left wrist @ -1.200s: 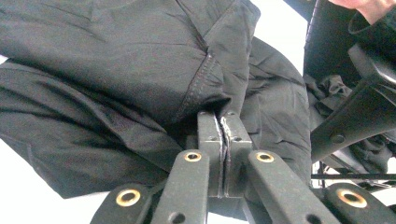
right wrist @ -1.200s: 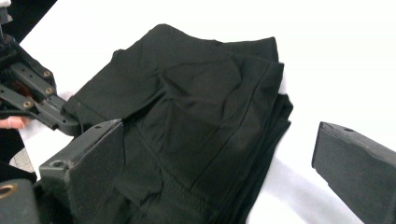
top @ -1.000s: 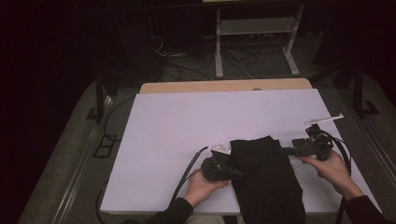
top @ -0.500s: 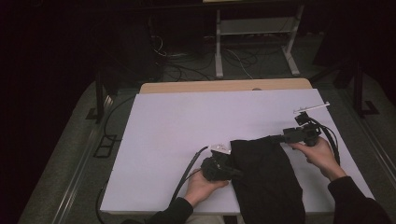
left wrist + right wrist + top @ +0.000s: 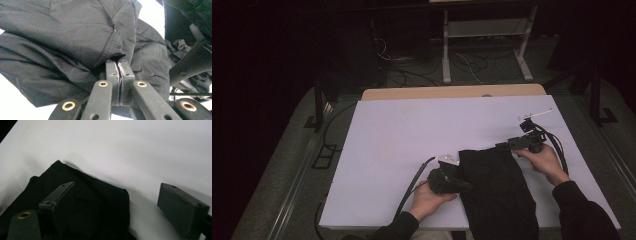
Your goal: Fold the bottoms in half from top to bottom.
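A black garment [image 5: 497,195] lies crumpled on the white table top [image 5: 412,130], near the front edge. My left gripper [image 5: 466,185] sits at the garment's left edge. In the left gripper view its jaws [image 5: 119,68] are shut on a stitched fold of the black cloth [image 5: 75,37]. My right gripper [image 5: 505,146] is at the garment's far right corner. In the right gripper view it [image 5: 120,202] stands open, its jaws having just been closing a little. The cloth corner [image 5: 100,200] lies between its fingers [image 5: 58,195], and neither pad presses on it.
A wooden strip [image 5: 452,92] runs along the table's far edge. A thin white strip [image 5: 537,114] lies on the table behind my right hand. Beyond the table stand a metal frame [image 5: 484,35] and cables on the dark floor.
My right gripper has moved left and slightly farther from the person, up to the garment's far right corner. The left gripper has stayed put, still clamped on the cloth.
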`<state>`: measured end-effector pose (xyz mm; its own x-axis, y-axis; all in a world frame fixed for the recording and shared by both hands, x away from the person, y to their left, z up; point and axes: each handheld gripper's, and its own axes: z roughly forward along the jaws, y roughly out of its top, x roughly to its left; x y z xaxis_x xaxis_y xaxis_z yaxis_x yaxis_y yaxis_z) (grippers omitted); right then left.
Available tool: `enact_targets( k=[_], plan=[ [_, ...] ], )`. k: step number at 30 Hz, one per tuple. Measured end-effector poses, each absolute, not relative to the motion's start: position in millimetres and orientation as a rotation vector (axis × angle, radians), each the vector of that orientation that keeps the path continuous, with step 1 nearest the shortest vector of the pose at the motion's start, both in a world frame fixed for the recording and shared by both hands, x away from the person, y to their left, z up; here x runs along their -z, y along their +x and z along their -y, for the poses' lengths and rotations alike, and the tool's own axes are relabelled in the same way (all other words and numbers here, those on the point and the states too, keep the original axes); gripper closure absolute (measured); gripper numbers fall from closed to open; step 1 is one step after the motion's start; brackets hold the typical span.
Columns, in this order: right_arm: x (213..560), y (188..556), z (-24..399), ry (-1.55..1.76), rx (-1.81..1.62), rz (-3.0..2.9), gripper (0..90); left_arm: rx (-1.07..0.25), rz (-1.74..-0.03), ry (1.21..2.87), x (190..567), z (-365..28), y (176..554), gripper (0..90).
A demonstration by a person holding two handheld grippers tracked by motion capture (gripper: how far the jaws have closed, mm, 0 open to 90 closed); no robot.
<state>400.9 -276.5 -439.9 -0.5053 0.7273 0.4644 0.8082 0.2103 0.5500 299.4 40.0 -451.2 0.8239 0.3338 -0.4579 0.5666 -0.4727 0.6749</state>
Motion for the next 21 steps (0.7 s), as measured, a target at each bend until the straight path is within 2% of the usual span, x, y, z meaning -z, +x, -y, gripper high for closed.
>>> enact_targets(
  k=[12,17,21],
  plan=[
    [449.2,404.3,270.0,-1.378,1.156,2.321,33.4,0.330,-0.660,2.109,451.9,-38.9,299.5,87.5],
    [449.8,403.4,270.4,-1.341,1.140,2.326,49.7,0.329,-0.658,2.111,452.1,-38.7,299.5,87.5],
    [449.1,402.7,270.9,-1.360,1.125,2.331,67.0,0.330,-0.658,2.113,452.4,-38.5,299.3,87.5]
  ],
)
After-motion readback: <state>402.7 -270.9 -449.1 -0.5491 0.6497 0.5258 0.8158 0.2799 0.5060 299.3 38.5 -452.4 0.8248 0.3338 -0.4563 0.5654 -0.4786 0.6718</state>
